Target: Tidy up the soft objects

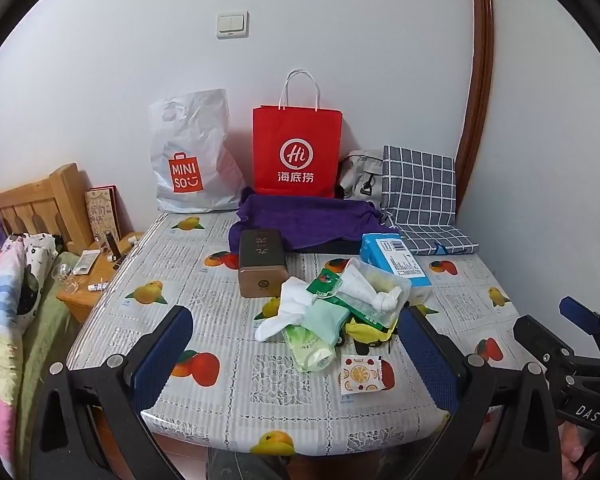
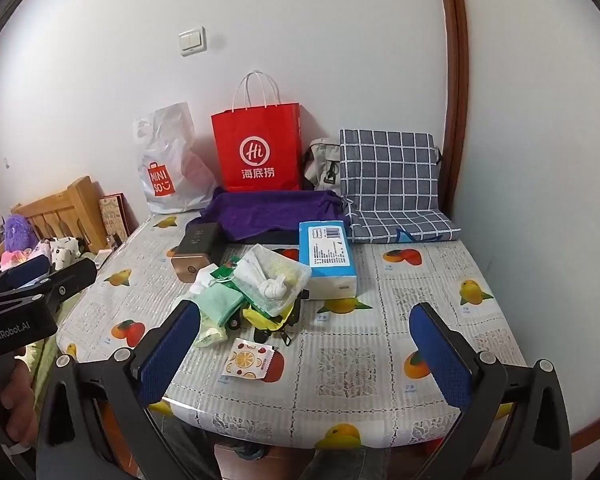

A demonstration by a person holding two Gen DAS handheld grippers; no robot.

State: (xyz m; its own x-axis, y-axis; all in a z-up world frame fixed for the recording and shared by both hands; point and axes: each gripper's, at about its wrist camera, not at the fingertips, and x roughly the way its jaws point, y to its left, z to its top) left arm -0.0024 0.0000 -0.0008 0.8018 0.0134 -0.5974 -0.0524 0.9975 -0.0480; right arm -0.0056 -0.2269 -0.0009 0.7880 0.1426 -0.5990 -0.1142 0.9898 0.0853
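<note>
Both tools hang above the near edge of a table covered in a glossy fruit-printed plastic cloth (image 1: 204, 280), and neither touches anything. The left gripper (image 1: 296, 340) has its blue-padded jaws spread wide with nothing between them; the right gripper (image 2: 306, 344) stands equally wide apart and empty. The soft things sit in a loose heap near the middle of the table: a white sock (image 1: 284, 316) lies against a pale green folded cloth (image 1: 324, 318), with a yellow fabric piece (image 1: 366, 330) under a clear plastic bag holding a knotted white cloth (image 1: 380, 290). In front of the heap lies a small square packet printed with citrus slices (image 1: 360, 374). Behind it stand a brown rectangular tin box (image 1: 262, 266) and a blue and white tissue pack (image 1: 396, 258). Further back, a purple towel (image 1: 304, 220) spreads before a red paper carrier bag (image 1: 298, 152), a white plastic shopping bag (image 1: 192, 156) and a grey checked cushion (image 1: 420, 192) by the wall.
</note>
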